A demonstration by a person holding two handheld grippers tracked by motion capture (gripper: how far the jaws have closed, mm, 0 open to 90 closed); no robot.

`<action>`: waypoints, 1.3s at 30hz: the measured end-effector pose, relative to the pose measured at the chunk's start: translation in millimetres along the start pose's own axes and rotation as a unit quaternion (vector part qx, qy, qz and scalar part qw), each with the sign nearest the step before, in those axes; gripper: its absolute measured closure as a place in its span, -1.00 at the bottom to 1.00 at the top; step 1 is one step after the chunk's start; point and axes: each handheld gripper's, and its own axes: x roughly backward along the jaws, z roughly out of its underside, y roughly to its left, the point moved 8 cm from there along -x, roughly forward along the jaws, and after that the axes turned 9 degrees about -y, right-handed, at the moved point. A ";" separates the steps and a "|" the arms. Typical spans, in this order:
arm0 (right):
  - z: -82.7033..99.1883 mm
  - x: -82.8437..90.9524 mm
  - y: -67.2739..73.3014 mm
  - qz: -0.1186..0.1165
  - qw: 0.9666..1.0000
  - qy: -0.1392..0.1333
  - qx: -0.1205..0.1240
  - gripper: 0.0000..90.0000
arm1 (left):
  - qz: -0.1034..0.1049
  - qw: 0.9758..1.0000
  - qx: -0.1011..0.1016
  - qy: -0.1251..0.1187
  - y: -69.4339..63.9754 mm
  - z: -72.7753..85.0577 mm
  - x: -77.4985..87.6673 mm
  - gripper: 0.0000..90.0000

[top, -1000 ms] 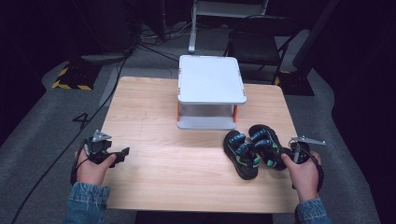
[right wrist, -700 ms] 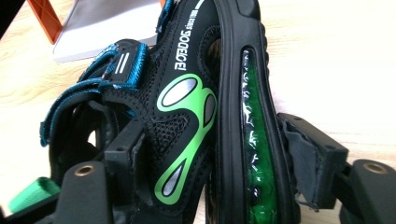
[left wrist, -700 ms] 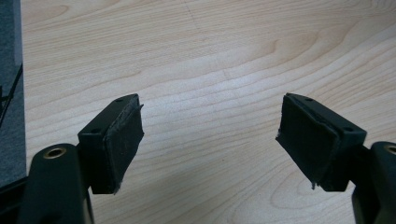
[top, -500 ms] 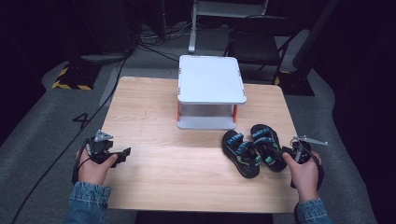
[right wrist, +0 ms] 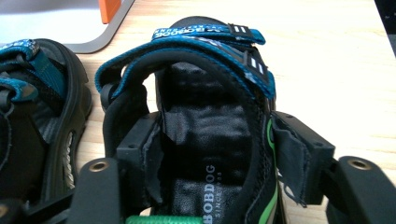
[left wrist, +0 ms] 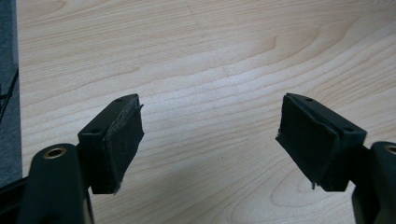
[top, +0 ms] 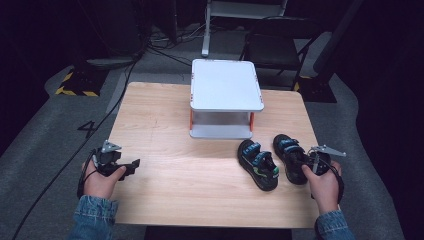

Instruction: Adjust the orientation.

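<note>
Light wooden table (top: 165, 125), white two-tier stand with orange posts (top: 225, 85) at far centre, left gripper (top: 131, 165) released above bare wood near left, right gripper (top: 305, 162) grasping right black-and-blue strapped sandal (top: 289, 156) at its heel, near right, matching left sandal (top: 257, 164) just beside it

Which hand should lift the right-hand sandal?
Right. Its claw already straddles the heel side of that sandal, one jaw inside, one outside. The left claw is open over bare table, far across from both sandals.
</note>
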 end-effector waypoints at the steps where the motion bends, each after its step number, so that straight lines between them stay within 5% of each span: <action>1: -0.5 0.6 0.6 -0.001 1.000 0.000 0.000 -0.08 | 0.000 1.000 0.000 0.000 0.0 0.3 -0.1 -0.51; 4: -3.4 1.3 7.3 -0.014 1.000 -0.011 -0.008 0.06 | -0.001 1.000 0.000 0.000 0.0 0.5 -0.1 -0.51; 10: -5.4 7.2 21.1 -0.024 0.999 0.010 -0.022 0.24 | -0.001 1.000 -0.001 0.002 -0.2 0.5 -1.0 -0.51; 13: -8.6 10.0 36.9 -0.088 0.994 0.008 -0.062 0.34 | 0.001 1.000 -0.001 0.003 -1.4 0.2 -2.0 -0.51; 16: -6.3 5.6 42.7 -0.072 0.997 0.015 -0.032 0.23 | 0.003 1.000 -0.002 0.004 -2.5 -0.1 -2.8 -0.51; 19: -4.9 3.7 42.6 -0.070 0.996 0.013 -0.045 0.22 | 0.001 1.000 0.000 0.003 -2.2 -0.2 -2.7 -0.51; 21: -5.7 4.5 41.9 -0.081 0.993 0.008 -0.080 0.22 | 0.000 1.000 -0.002 0.002 -1.8 -0.6 -3.1 -0.51; 24: -10.0 6.8 46.2 -0.109 0.984 0.000 -0.140 0.28 | 0.002 1.000 -0.004 0.005 -3.1 -0.6 -4.3 -0.51; 25: -10.4 7.3 47.4 -0.114 0.983 0.001 -0.144 0.28 | 0.002 1.000 -0.003 0.005 -4.1 -0.5 -4.7 -0.51; 27: -9.6 6.5 50.9 -0.110 0.986 0.007 -0.129 0.24 | 0.003 1.000 -0.005 0.006 -4.9 -0.4 -5.4 -0.51; 28: -8.0 5.0 51.7 -0.100 0.990 0.013 -0.099 0.16 | 0.002 1.000 -0.004 0.006 -5.2 -0.4 -5.5 -0.51; 29: -4.2 -0.2 54.2 -0.084 0.995 0.021 -0.045 0.02 | 0.003 1.000 -0.004 0.005 -5.2 -0.5 -5.5 -0.51; 30: -4.2 -0.2 54.2 -0.084 0.995 0.021 -0.045 0.02 | 0.004 1.000 -0.005 0.005 -5.0 -0.7 -5.3 -0.51; 32: -4.4 -3.2 55.3 -0.083 0.996 0.016 -0.008 -0.03 | 0.003 1.000 -0.003 0.004 -3.7 -0.9 -4.6 -0.51; 39: -18.5 6.3 49.3 -0.068 0.997 -0.018 0.016 -0.26 | 0.007 1.000 -0.001 0.005 -3.5 -0.5 -4.8 -0.51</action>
